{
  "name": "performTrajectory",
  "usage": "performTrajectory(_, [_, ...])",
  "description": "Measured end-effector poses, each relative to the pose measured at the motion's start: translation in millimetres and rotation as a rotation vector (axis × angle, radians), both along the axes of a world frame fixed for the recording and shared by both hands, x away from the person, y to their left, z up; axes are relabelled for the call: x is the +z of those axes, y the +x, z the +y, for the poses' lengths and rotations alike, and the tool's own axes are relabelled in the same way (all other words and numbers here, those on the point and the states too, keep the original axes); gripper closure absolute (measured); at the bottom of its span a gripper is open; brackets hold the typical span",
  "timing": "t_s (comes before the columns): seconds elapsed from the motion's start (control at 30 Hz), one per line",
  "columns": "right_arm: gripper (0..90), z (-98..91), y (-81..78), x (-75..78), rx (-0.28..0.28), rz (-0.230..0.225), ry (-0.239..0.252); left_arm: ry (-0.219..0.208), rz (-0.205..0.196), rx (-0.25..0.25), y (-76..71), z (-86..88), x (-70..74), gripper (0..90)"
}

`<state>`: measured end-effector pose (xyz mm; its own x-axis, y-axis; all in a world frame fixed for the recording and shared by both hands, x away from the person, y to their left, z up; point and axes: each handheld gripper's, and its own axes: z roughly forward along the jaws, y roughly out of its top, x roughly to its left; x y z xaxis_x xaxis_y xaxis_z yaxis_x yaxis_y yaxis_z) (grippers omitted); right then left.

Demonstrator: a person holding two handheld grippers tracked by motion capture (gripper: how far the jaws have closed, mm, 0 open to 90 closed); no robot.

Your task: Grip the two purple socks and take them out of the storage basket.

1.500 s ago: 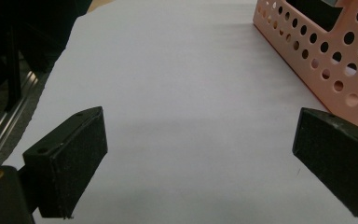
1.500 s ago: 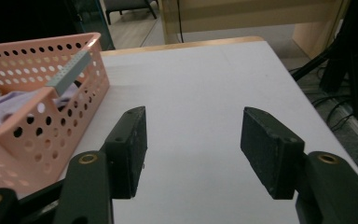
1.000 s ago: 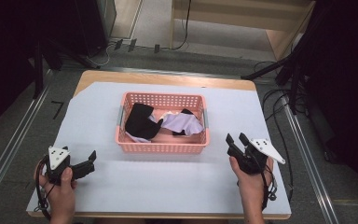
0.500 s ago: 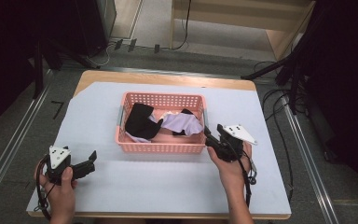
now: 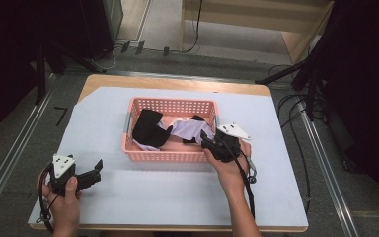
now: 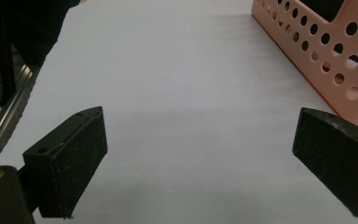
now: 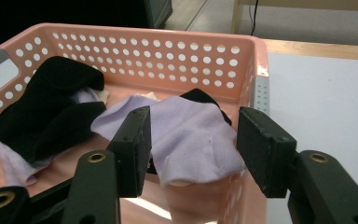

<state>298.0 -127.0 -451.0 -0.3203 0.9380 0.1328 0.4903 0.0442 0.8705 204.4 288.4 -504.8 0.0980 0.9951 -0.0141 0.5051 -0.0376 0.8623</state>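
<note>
High view: pink basket (image 5: 170, 155) holds black cloth (image 5: 148, 128).

Right gripper (image 7: 193, 149), jaws parted and just opening wider, poised over the near corner of the pink basket (image 7: 168, 51), framing a lilac cloth (image 7: 191, 135) inside it, black cloth (image 7: 51, 112) lying farther left.

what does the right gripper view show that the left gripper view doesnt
Right gripper view alone: the basket's inside, with a lilac sock ahead of the open right gripper and black socks heaped at the left. Nothing is between the pads.

Left gripper view alone: the open left gripper over bare white table cover, with the basket's outer wall seen from outside.

Both: the pink perforated basket and the white cover.
</note>
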Motion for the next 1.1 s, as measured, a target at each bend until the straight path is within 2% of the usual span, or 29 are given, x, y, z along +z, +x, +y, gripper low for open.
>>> performTrajectory(0.13, [45.7, 6.9, 5.2, -2.1, 0.006, 0.001, -0.034, 0.002, 0.003, 0.001, 0.1, 0.3, 0.1, 3.9])
performTrajectory(0.33, [46.0, 13.2, 12.5, -7.8, 0.014, 0.041, -0.098, 0.002, 0.005, 0.0, 0.2, 0.4, 0.1, 3.9])
performTrajectory(0.53, [47.2, 16.6, 17.6, -7.0, 0.019, 0.069, -0.147, 0.002, 0.007, 0.0, 0.5, 0.3, 0.0, 3.8])
performTrajectory(0.6, [47.7, 18.6, 19.6, -6.1, 0.023, 0.071, -0.15, 0.002, 0.009, 0.001, 0.6, 0.2, 0.0, 3.9])
performTrajectory(0.7, [48.3, 25.0, 23.7, -3.7, 0.043, 0.102, -0.143, 0.002, 0.009, 0.002, 0.9, -0.2, -0.2, 3.9])
performTrajectory(0.77, [49.0, 31.0, 28.1, -4.6, 0.058, 0.121, -0.164, 0.004, 0.011, 0.001, 1.0, -0.3, -0.1, 3.9])
performTrajectory(0.9, [49.1, 39.7, 36.0, -9.0, 0.04, 0.142, -0.211, 0.001, 0.007, -0.002, 1.1, -0.1, -0.4, 3.9])
performTrajectory(1.0, [45.8, 45.7, 40.9, -10.8, 0.019, 0.159, -0.24, 0.003, 0.008, -0.003, 1.4, -0.1, -0.4, 3.9])
performTrajectory(1.1, [41.7, 49.8, 44.5, -13.3, 0.013, 0.164, -0.247, -0.001, 0.013, -0.003, 1.5, -0.4, -0.3, 3.9])
